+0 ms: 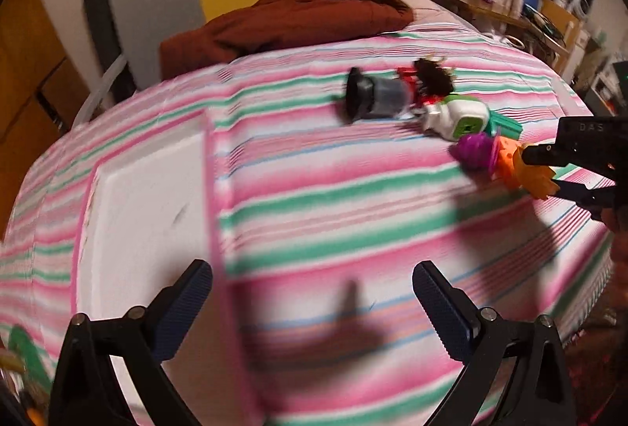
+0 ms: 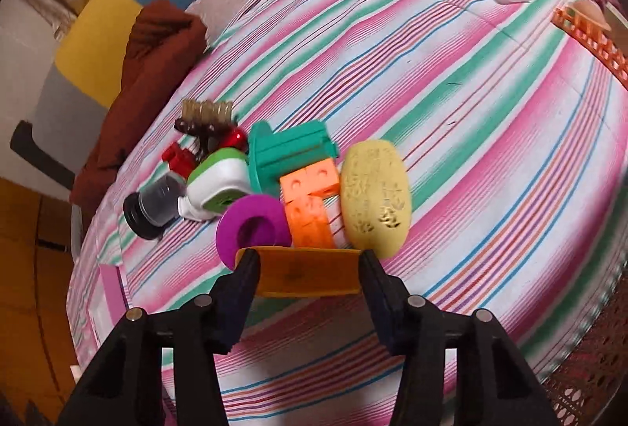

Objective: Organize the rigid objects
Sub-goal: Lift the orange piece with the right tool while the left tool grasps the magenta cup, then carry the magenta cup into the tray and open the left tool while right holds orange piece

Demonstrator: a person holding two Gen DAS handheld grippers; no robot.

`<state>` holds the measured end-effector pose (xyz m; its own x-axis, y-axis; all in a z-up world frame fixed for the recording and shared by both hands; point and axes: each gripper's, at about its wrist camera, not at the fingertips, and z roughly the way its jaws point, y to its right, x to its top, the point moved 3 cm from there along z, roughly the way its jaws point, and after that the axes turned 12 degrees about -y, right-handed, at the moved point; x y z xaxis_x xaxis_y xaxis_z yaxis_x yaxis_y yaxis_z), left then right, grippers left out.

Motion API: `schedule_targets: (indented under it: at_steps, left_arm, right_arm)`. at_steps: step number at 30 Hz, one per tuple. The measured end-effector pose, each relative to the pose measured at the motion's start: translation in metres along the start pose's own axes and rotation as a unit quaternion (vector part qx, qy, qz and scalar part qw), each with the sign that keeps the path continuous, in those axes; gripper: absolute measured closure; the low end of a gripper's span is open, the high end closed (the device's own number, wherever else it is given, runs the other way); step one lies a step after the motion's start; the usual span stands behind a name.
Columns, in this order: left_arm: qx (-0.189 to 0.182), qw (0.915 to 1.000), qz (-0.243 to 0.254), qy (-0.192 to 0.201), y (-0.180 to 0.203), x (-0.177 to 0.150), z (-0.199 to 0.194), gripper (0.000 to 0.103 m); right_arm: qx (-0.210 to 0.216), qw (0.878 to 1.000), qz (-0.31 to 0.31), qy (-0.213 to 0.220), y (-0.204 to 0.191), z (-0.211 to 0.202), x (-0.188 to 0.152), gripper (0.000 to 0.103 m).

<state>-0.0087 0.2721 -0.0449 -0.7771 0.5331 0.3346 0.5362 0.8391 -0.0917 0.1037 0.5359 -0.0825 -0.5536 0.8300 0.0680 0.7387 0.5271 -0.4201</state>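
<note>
Right now my right gripper (image 2: pixel 306 271) has its 2 fingers closed on an orange-yellow piece (image 2: pixel 304 275), pinched across its width at the near edge of the toy pile on the striped bed cover (image 2: pixel 490 135). In the left wrist view the same piece (image 1: pixel 537 181) sits between those black fingers toward the right edge of the bed. I judge the step in hand is lifting this piece clear to carry it to the white tray (image 1: pixel 145 206) lying toward the left edge of the cover. To do that well I would raise it straight up before swinging left, because the purple ring (image 2: pixel 253 226), the orange block (image 2: pixel 310 204) and the yellow oval piece (image 2: pixel 375 202) crowd right against it and could be dragged along. The grip looks square, though blur hides how deep the pads sit. My left gripper (image 1: pixel 312 304) hangs above the cover beside the tray's near right corner, fingers spread wide with nothing between them, pointing toward the far edge of the bed.
</note>
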Motion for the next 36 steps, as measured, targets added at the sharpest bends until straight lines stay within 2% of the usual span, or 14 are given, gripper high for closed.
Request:
schedule_targets:
  at_steps: [4, 7, 9, 12, 16, 18, 20, 23, 25, 27, 28, 29, 31, 36]
  left_arm:
    - [-0.010, 0.9993, 0.036, 0.005, 0.039, 0.023, 0.011, 0.000]
    - [-0.029, 0.9977, 0.058, 0.021, 0.069, 0.042, 0.017, 0.000]
    - [-0.030, 0.9967, 0.068, 0.033, 0.086, 0.055, 0.021, 0.000]
    - [-0.030, 0.9956, 0.071, 0.054, 0.104, 0.074, 0.026, 0.000]
    - [-0.037, 0.9942, 0.074, 0.069, 0.117, 0.089, 0.031, 0.001]
    - [-0.026, 0.9937, 0.083, 0.071, 0.122, 0.097, 0.040, 0.003]
    - [-0.025, 0.9933, 0.092, 0.066, 0.127, 0.101, 0.049, 0.013]
    - [-0.042, 0.9934, 0.096, 0.047, 0.128, 0.100, 0.061, 0.033]
    - [-0.054, 0.9938, 0.091, 0.032, 0.127, 0.098, 0.070, 0.043]
    - [-0.093, 0.9917, 0.077, 0.044, 0.120, 0.092, 0.069, 0.052]
    - [-0.117, 0.9899, 0.069, 0.042, 0.116, 0.089, 0.071, 0.068]
    - [-0.131, 0.9886, 0.064, 0.038, 0.113, 0.088, 0.073, 0.078]
    - [-0.148, 0.9869, 0.050, 0.041, 0.104, 0.083, 0.073, 0.081]
    - [-0.136, 0.9883, 0.043, 0.054, 0.083, 0.065, 0.067, 0.087]
  right_arm:
    - [-0.009, 1.000, 0.020, 0.008, 0.001, -0.016, 0.020, 0.050]
    - [-0.038, 0.997, 0.028, 0.057, 0.009, -0.046, 0.015, 0.050]
    - [-0.017, 0.997, 0.046, 0.053, 0.010, -0.036, 0.031, 0.050]
    - [0.047, 0.996, 0.073, 0.008, 0.017, -0.023, 0.030, 0.050]
    - [0.052, 0.996, 0.075, 0.018, 0.019, -0.028, 0.029, 0.050]
    - [0.056, 0.995, 0.075, 0.021, 0.023, -0.031, 0.028, 0.050]
    - [0.054, 0.995, 0.076, 0.027, 0.023, -0.033, 0.027, 0.050]
    - [0.050, 0.996, 0.073, 0.028, 0.017, -0.028, 0.029, 0.050]
    - [0.047, 0.996, 0.068, 0.028, 0.014, -0.026, 0.030, 0.050]
    - [0.045, 0.996, 0.067, 0.029, 0.012, -0.025, 0.031, 0.050]
    - [0.045, 0.996, 0.067, 0.031, 0.012, -0.025, 0.032, 0.050]
    - [0.045, 0.996, 0.067, 0.034, 0.012, -0.026, 0.032, 0.050]
    - [0.043, 0.996, 0.066, 0.037, 0.013, -0.028, 0.031, 0.050]
    - [0.027, 0.997, 0.055, 0.044, 0.009, -0.030, 0.030, 0.050]
